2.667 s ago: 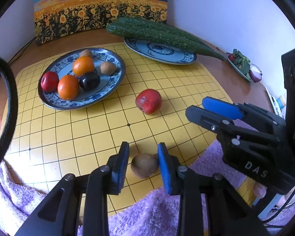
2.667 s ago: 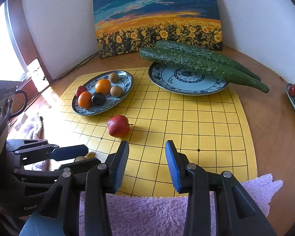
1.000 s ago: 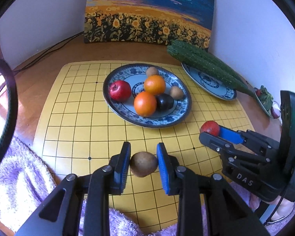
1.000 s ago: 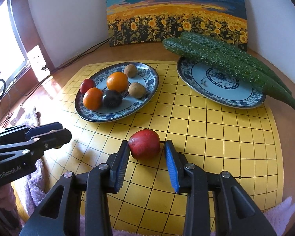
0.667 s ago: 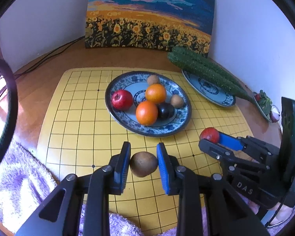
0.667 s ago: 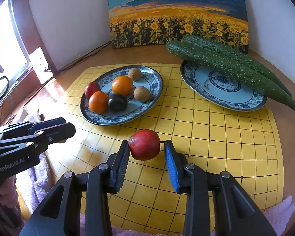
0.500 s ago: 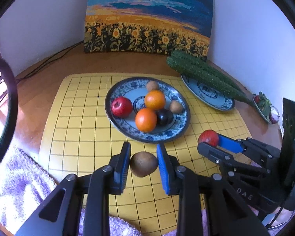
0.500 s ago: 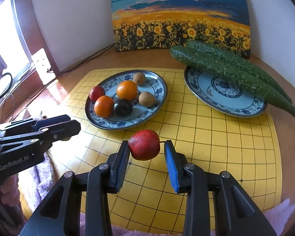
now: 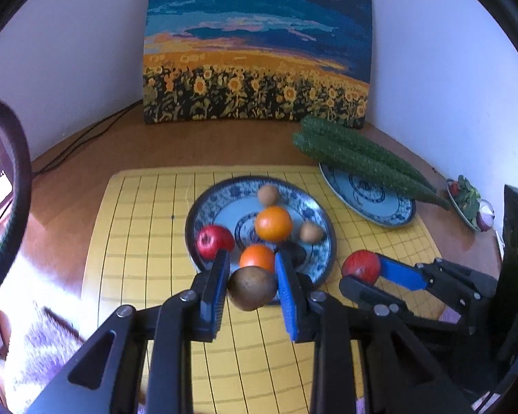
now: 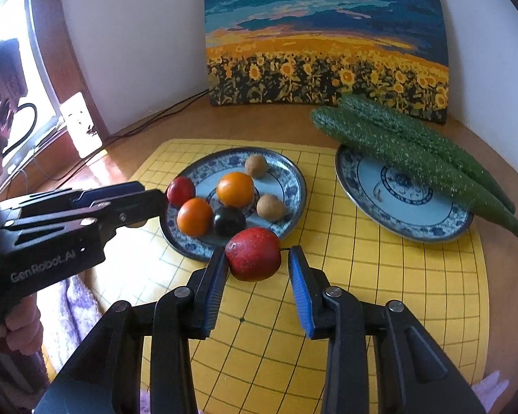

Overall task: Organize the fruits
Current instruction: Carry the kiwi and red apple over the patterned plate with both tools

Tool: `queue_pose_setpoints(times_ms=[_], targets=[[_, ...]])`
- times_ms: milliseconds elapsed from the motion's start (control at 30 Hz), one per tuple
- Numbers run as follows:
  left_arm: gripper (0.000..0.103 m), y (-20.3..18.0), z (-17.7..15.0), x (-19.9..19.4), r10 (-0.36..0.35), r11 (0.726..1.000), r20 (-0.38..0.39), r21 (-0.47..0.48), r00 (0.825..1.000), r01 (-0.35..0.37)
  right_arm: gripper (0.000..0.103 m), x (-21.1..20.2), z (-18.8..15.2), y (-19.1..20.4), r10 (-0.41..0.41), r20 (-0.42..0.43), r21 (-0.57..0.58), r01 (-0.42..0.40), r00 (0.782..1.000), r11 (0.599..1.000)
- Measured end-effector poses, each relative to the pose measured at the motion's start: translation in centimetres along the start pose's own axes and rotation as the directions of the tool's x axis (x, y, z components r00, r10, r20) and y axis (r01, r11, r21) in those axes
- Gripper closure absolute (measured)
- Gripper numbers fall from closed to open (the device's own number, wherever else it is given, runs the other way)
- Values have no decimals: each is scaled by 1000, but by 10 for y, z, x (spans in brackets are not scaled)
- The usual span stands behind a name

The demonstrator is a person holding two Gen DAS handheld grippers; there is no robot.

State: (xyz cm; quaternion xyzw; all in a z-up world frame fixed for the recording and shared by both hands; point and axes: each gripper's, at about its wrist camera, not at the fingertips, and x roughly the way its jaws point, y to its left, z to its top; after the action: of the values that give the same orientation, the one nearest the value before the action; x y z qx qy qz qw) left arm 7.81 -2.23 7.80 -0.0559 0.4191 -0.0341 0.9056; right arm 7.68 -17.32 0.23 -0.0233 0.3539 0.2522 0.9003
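My left gripper (image 9: 251, 288) is shut on a brown kiwi (image 9: 252, 289) and holds it in the air just in front of the blue-patterned fruit plate (image 9: 221, 196). My right gripper (image 10: 255, 258) is shut on a red apple (image 10: 253, 254), held above the near rim of the same plate (image 10: 286, 172). The plate holds a red apple (image 9: 213, 240), two oranges (image 9: 273, 223), a dark plum (image 10: 228, 220) and two small brown fruits (image 10: 271, 207). The right gripper with its apple also shows in the left wrist view (image 9: 361, 267).
A second blue plate (image 10: 400, 203) at the right carries two long green cucumbers (image 10: 411, 158). A yellow grid mat (image 10: 380, 276) covers the wooden table. A sunflower painting (image 10: 324, 51) leans on the back wall. A small dish of vegetables (image 9: 466, 200) sits far right. Purple towel (image 10: 76, 303) lies at the front left.
Both grippers have lifted their fruit and moved forward toward the fruit plate. The kiwi and the red apple now hang at the plate's near edge.
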Motion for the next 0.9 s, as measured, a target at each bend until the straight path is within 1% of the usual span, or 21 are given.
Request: queue_pose_setpoints(times_ms=[133,300,500,567,900], targets=[[75,1,10,6,5,1000,17,-5,1000,-5,66,2,6,0,-3,7,0,3,1000,1000],[75,6,21,18,4,999,20,-32,1000,-4,66,7,18,-4,-10,17,-4,10,1000,1000],[75,14,31,34,28,999,24,-46,999,-27,66,18,34,-11,-16,29,3,16,999,1000],[75,17,33,41,36,998,17,-50,999,-35,66,25,39,-13,-17,30,7,17,999,1000],[75,21,38,65,24,998,-10,-65,1000,-24,66,48,51,-21,-37,19,7,37,999,999]])
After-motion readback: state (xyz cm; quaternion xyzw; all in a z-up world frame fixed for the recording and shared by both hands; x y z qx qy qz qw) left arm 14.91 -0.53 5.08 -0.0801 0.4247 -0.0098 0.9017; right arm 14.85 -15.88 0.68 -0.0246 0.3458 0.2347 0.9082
